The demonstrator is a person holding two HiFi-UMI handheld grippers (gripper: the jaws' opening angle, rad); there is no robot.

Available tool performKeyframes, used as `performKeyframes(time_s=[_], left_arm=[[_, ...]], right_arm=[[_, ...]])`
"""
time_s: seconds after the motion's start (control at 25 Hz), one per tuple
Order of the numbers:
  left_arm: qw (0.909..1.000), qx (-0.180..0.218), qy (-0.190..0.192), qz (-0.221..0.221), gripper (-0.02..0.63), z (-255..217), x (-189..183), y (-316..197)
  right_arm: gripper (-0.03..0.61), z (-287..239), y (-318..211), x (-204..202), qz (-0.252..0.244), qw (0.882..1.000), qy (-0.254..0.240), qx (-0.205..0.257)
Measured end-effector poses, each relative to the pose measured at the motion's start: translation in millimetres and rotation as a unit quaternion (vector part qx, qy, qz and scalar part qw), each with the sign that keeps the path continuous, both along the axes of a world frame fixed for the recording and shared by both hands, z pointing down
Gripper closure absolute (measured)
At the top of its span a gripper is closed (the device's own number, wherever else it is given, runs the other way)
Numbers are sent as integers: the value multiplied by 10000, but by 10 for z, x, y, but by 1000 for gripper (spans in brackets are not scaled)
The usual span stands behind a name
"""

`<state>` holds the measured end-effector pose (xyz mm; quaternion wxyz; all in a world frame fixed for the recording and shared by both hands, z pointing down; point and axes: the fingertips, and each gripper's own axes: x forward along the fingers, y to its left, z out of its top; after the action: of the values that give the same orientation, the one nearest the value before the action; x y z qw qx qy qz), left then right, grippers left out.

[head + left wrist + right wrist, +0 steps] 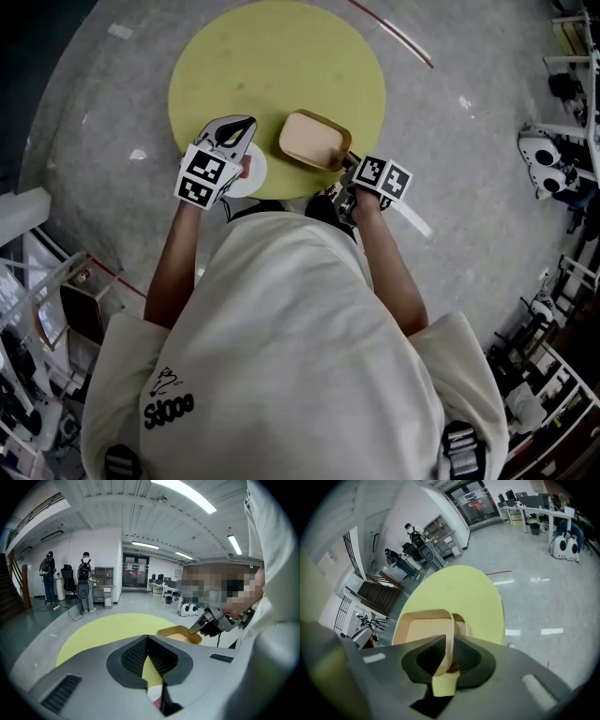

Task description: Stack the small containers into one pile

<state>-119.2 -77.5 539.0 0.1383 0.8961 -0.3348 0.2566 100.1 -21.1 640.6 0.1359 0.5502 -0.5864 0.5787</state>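
Observation:
A tan, shallow rectangular container (314, 141) sits tilted near the front edge of the round yellow table (272, 66). My right gripper (347, 163) is shut on its near rim; in the right gripper view the tan wall (449, 641) is pinched between the pads of that gripper (447, 656). My left gripper (242, 124) hovers just left of the container, shut with nothing between its jaws. Under it lies a small white round thing with a red part (249, 172). The left gripper view shows its closed jaws (147, 641), the container (180, 633) and the right gripper (209, 623) beyond.
The table stands on a grey polished floor (469, 103) with a red line (394, 33). Shelving and equipment crowd the edges (562, 169). Two people with backpacks (84, 581) stand far off by a cabinet.

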Motion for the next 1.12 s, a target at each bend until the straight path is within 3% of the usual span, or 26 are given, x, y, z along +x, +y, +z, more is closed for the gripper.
performKeyframes(time_s=[0.16,0.48,0.72,0.96,1.12], left_arm=[[10000,-23,-4,-4,607,12,-22,-2],[10000,-68,-43,39,607,85,13,29],[9999,-87,-82,38,607,90,69,-5],[9999,-119,-117,-25,607,122,101,-3],[9997,-138,-125,-137,607,111,89,14]], right_arm=[[529,-15,-8,2,-194,9995,228,15],[551,-9,47,96,-89,9995,303,-42],[540,-21,45,77,-59,9999,153,1],[485,76,76,47,-347,9992,-22,-180],[482,72,73,149,-515,9986,35,-63]])
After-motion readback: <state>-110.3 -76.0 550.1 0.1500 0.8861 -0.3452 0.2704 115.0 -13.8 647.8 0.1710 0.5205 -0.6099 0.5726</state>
